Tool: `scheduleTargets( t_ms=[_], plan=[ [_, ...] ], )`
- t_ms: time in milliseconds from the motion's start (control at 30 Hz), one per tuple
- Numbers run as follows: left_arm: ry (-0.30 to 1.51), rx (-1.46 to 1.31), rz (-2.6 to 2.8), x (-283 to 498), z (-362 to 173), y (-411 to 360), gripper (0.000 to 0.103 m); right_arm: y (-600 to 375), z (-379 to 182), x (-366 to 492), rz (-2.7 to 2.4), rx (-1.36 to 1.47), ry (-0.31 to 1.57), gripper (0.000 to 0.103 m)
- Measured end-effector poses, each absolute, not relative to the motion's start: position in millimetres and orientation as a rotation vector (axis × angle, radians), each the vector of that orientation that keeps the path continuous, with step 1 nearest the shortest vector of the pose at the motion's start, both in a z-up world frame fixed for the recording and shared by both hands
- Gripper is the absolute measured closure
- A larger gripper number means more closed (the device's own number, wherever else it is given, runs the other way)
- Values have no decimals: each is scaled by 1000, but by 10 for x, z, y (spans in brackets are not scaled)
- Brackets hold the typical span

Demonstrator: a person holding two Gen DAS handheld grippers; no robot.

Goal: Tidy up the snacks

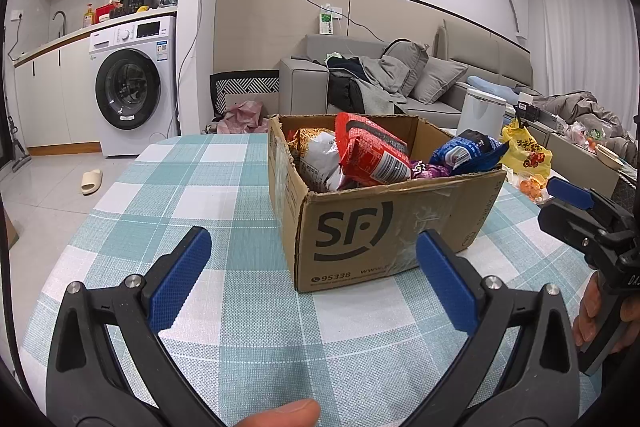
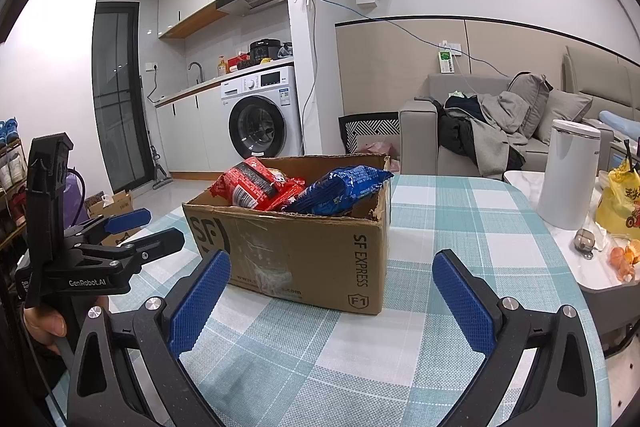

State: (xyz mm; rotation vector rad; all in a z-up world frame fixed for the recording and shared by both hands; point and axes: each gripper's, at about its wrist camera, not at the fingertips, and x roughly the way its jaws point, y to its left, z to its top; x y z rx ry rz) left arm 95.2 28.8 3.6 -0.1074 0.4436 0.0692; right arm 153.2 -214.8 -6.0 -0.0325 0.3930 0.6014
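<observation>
Where checked tablecloth (image 1: 224,307) spreads, both grippers (image 1: 314,275) gape.
</observation>
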Motion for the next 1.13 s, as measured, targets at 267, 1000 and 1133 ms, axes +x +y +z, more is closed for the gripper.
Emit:
scheduleTargets(
  t_ms=[267,1000,1133],
  plan=[
    [443,-107,70,951,33,287,1,-2149,-61,1532,601,-33,393,0],
    [438,-100,66,952,44,266,1,-2146,-64,1532,601,-35,393,0],
    [434,-97,67,963,66,250,1,-2141,-64,1529,601,-34,393,0]
  ],
)
